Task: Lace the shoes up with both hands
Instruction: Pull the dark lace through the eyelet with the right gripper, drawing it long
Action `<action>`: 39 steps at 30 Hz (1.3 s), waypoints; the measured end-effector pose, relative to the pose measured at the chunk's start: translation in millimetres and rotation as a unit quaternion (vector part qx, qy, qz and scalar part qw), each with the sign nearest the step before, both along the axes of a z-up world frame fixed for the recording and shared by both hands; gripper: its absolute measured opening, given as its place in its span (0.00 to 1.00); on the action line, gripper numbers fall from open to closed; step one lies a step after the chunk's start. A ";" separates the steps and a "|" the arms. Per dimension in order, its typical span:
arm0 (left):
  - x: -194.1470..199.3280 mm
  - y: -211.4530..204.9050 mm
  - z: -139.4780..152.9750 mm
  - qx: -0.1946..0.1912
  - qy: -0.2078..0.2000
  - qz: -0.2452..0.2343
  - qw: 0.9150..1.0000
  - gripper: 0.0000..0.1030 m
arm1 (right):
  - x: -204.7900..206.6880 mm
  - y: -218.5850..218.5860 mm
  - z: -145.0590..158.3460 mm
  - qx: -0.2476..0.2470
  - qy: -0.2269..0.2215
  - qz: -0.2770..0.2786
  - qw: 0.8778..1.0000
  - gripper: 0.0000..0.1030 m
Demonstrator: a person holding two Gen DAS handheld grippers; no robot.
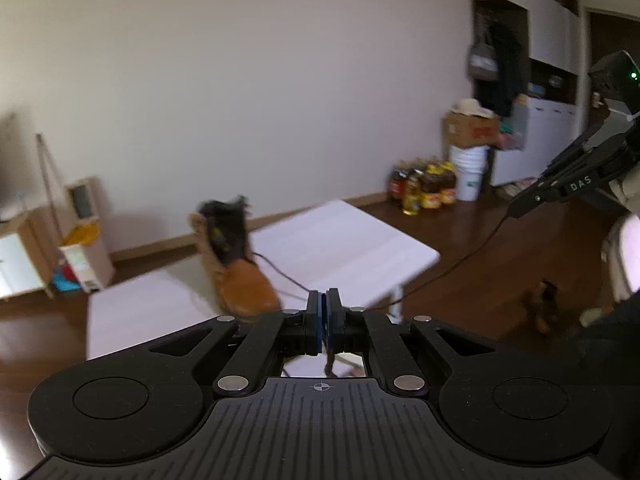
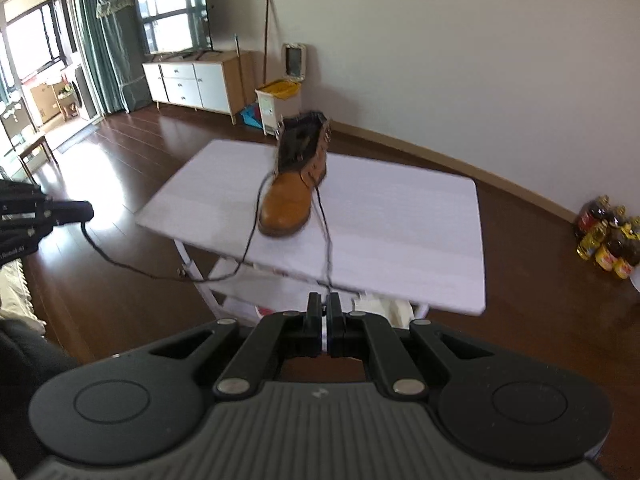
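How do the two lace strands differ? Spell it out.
The left strand sags below the table edge toward the left gripper; the right strand runs nearly straight over the table to the right gripper. The left strand leaves the boot's opposite side from the right strand. Both are dark, each pinched.

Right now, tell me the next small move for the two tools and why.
Probably draw both tools apart to tension the lace. The left tool and right tool are each shut on a lace end; the other end sags off the table, away from the boot.

A home living room: television (image 2: 176, 14), sideboard (image 2: 196, 80), curtains (image 2: 94, 36), wooden floor (image 2: 120, 168).
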State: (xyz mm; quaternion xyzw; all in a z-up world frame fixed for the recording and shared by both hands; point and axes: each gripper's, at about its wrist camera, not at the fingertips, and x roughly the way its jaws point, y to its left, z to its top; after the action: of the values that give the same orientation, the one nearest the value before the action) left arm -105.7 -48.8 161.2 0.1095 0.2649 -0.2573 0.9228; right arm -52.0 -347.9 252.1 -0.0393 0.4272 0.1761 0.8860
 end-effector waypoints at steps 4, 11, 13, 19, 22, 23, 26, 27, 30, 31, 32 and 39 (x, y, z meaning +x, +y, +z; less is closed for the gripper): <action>-5.5 -18.0 -13.0 0.006 0.018 -0.027 0.999 0.02 | -13.1 -8.5 -13.8 -0.004 0.016 -0.010 1.000 0.02; -11.5 -34.8 -29.2 0.013 0.051 -0.044 0.998 0.02 | -26.2 -15.5 -39.1 0.004 0.054 0.002 0.999 0.02; -16.0 -36.3 -32.4 0.016 0.059 -0.041 0.997 0.02 | -28.0 -15.0 -44.3 0.008 0.059 0.007 0.998 0.02; -23.0 -38.0 -38.5 0.022 0.070 -0.026 0.997 0.02 | -31.7 -7.5 -54.5 0.006 0.067 0.028 0.997 0.02; -24.5 -38.0 -42.1 0.027 0.083 -0.005 0.996 0.02 | -35.2 -6.2 -57.5 0.009 0.067 0.027 0.997 0.02; -24.7 -38.0 -43.2 0.027 0.087 0.002 0.996 0.02 | -37.2 -5.3 -58.1 0.010 0.069 0.029 0.997 0.02; -26.8 -36.8 -44.6 0.026 0.100 0.017 0.995 0.02 | -42.6 -5.2 -61.5 0.011 0.077 0.035 0.996 0.03; -27.1 -36.1 -44.7 0.028 0.104 0.023 0.994 0.02 | -44.5 -5.5 -61.8 0.012 0.079 0.036 0.996 0.03; -27.9 -30.8 -43.7 0.028 0.121 0.049 0.991 0.02 | -47.8 -6.0 -64.4 0.010 0.088 0.041 0.995 0.02; -28.7 -28.8 -43.1 0.026 0.126 0.054 0.990 0.02 | -48.8 -5.7 -65.5 0.008 0.092 0.044 0.995 0.02; -29.6 -26.9 -42.9 0.021 0.129 0.053 0.990 0.02 | -49.0 -5.6 -65.9 0.008 0.093 0.045 0.995 0.02; -27.6 -18.9 -38.6 0.015 0.129 0.062 0.990 0.02 | -46.5 -1.8 -69.3 0.021 0.100 0.061 0.993 0.02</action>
State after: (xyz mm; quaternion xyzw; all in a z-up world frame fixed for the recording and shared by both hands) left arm -133.3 -67.7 122.6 0.0724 0.3915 -0.2079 0.8935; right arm -98.5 -349.6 182.8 -0.0289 0.5064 0.2419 0.8271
